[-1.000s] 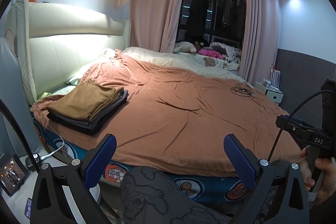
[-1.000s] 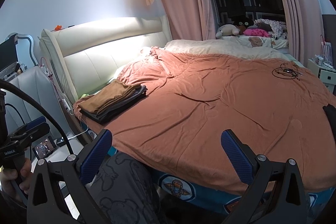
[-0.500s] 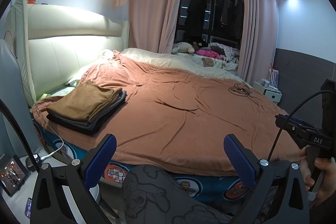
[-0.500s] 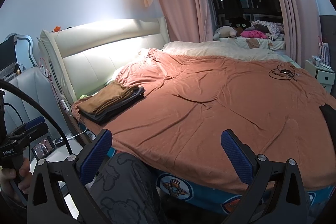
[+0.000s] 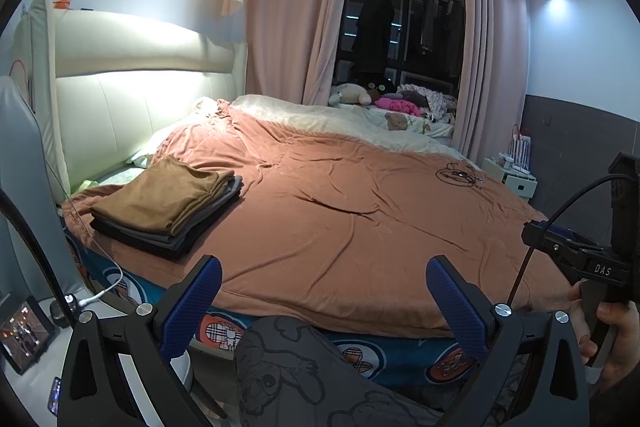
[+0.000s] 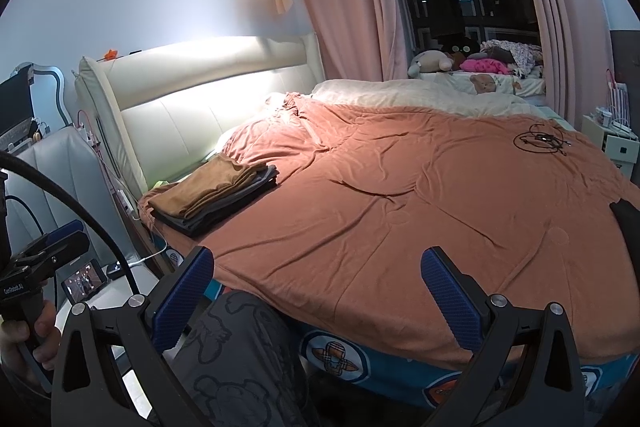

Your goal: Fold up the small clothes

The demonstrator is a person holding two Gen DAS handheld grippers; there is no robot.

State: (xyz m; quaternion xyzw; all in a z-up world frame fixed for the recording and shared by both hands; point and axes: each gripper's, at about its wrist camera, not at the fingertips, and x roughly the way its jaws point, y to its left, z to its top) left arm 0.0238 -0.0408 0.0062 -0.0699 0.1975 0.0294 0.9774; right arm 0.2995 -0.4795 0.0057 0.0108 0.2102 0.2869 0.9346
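A stack of folded clothes (image 5: 168,205), brown on top of grey and black layers, lies at the near left corner of the bed, by the headboard; it shows again as the folded stack (image 6: 214,193). The orange-brown bedspread (image 5: 360,219) covers the bed. My left gripper (image 5: 322,303) hangs open before the bed's near edge, nothing between its blue pads. My right gripper (image 6: 320,297) is open too and holds nothing. Both are well short of the stack. A dark garment's edge (image 6: 626,223) peeks in at the far right of the bed.
The person's patterned grey trouser leg (image 5: 304,379) fills the space below both grippers. A tangled black cable (image 5: 458,175) lies on the far right of the bed. A small screen (image 5: 24,331) and white charging cord (image 5: 106,291) sit on the bedside surface at left. Plush toys (image 5: 352,95) lie beyond the bed.
Both views have drifted slightly; the bed and stack sit a little lower in frame. Both grippers stay open and nothing on the bed has moved.
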